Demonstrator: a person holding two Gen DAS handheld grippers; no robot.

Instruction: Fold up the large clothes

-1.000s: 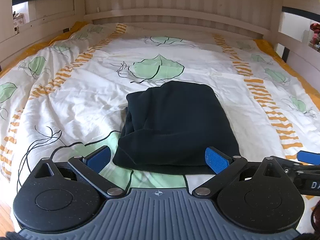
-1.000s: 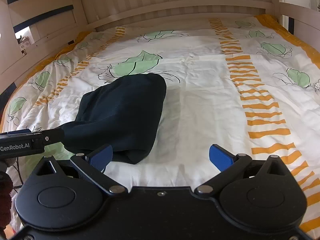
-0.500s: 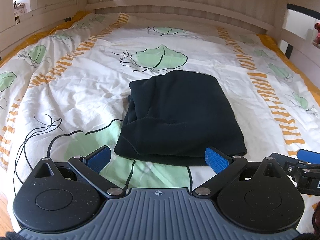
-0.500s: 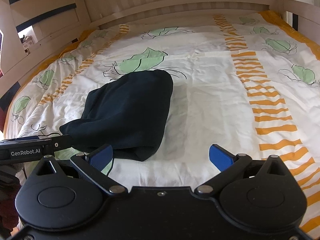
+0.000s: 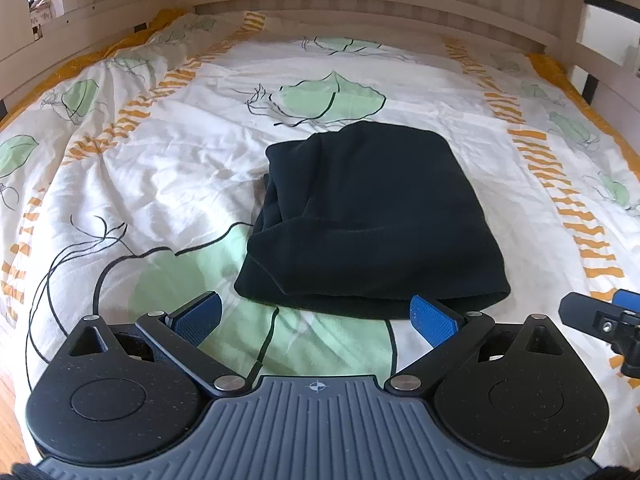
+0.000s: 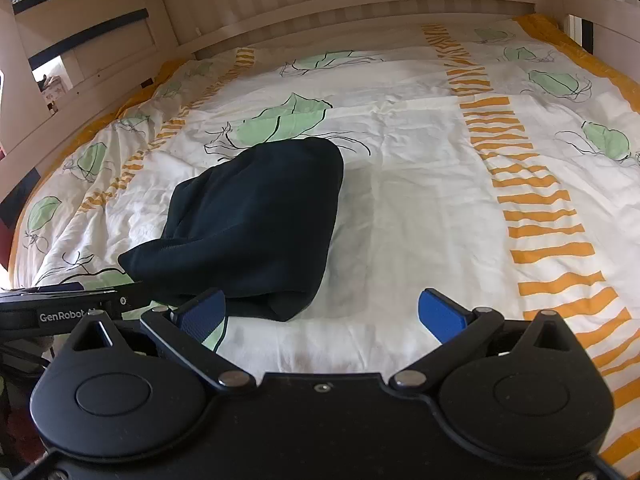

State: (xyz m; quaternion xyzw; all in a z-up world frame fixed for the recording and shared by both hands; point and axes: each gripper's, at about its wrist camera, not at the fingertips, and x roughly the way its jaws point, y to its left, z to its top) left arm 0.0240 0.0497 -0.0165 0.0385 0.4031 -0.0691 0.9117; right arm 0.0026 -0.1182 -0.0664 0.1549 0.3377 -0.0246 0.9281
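A dark navy garment lies folded into a compact bundle in the middle of the bed; in the right wrist view the same garment sits left of centre. My left gripper is open just short of the bundle's near edge, nothing between its blue pads. My right gripper is open too, over bare bedding beside the bundle's near right corner. The right gripper's tip shows at the right edge of the left wrist view. The left gripper's body shows at the left of the right wrist view.
The bed carries a white duvet printed with green leaves and orange stripes. A pale wooden bed frame walls the far end and both sides. Wooden floor shows at the lower left.
Both grippers have drawn back and risen from the folded garment, so a strip of bedding now shows in front of it. Both stayed open. The garment has not moved.
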